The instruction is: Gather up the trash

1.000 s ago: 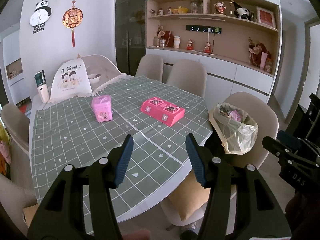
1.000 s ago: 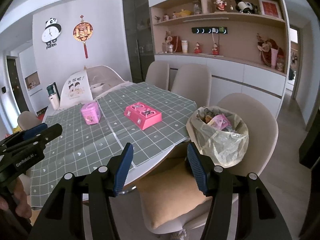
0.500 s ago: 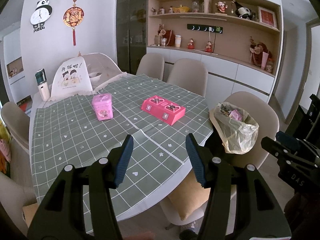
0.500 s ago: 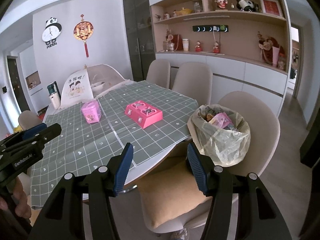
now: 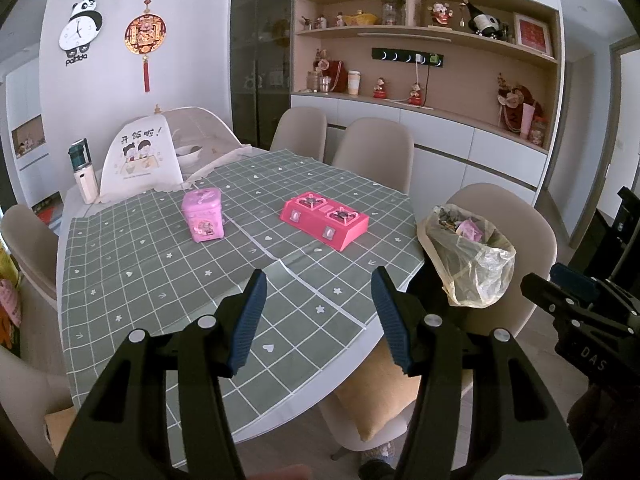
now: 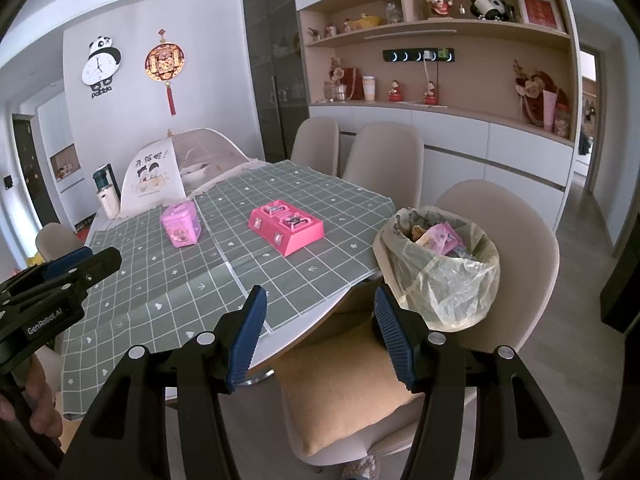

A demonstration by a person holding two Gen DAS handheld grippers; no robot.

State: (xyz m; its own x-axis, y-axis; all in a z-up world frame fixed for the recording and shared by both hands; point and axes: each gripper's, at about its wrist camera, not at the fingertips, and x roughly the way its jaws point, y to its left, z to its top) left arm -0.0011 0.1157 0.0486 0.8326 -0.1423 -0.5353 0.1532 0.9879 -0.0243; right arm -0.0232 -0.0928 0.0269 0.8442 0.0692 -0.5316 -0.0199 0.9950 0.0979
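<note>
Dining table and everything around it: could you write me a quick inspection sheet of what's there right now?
Surface: table under a grey checked cloth.
Job's things: bin bag stands on a beige chair at the table's edge, open, with wrappers inside; no loose trash seen on the cloth.
Clutter: pink toy stove, pink tin, mesh food cover, bottle.
Grippers: left tool and right tool both open, holding nothing.
Cables: one hangs from the wall socket strip.
Surroundings: shelves with ornaments, panda clock, more chairs.
</note>
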